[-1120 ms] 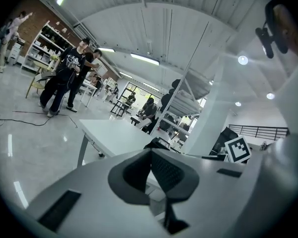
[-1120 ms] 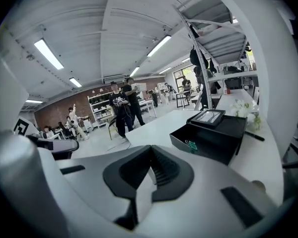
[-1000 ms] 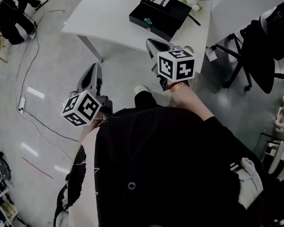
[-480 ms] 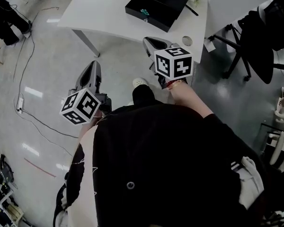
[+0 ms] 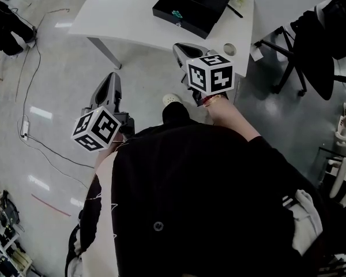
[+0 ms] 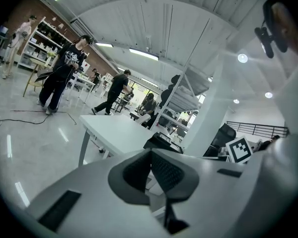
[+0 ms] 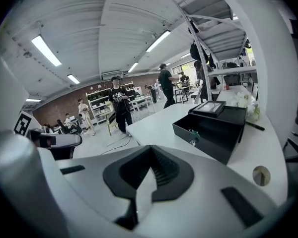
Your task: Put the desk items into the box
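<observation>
Box sits on the desk, ahead of my right gripper and well apart from it. Both it and my left gripper have jaws pressed together, empty. Approach step, I judge — next I close in and part the jaws.

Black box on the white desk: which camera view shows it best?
The right gripper view: the black box sits large and whole, its front and side walls plain. The head view shows it from above, cropped at the top edge. The left gripper view shows only a dark sliver.
</observation>
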`<control>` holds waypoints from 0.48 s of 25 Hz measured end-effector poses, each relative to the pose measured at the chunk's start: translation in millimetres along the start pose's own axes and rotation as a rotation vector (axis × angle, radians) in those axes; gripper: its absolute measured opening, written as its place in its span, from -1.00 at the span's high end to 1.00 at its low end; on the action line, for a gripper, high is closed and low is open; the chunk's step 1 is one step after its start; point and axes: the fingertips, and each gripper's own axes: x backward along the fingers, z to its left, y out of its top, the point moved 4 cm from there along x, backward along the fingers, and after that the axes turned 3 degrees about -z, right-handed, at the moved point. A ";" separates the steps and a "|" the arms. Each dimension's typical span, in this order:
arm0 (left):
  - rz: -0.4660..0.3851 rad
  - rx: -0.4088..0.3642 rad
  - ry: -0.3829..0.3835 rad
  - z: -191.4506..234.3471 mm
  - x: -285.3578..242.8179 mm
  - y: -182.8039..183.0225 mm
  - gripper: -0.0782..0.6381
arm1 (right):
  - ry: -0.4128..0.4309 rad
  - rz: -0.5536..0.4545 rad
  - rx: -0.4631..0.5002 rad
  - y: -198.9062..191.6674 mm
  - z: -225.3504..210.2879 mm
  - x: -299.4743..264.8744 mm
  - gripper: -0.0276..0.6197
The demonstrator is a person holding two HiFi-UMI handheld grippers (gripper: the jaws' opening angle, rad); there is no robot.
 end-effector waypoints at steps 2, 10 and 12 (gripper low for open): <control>0.009 0.007 0.002 2.7 -1.6 -2.1 0.75 | -0.003 0.011 -0.003 -2.6 -0.3 -2.8 0.90; 0.024 0.012 -0.003 7.7 -7.6 -3.5 0.75 | -0.008 0.028 -0.001 -2.2 -2.2 -12.5 0.90; 0.024 0.012 -0.003 8.6 -8.0 -1.7 0.75 | -0.007 0.030 -0.001 -1.4 -0.7 -14.1 0.90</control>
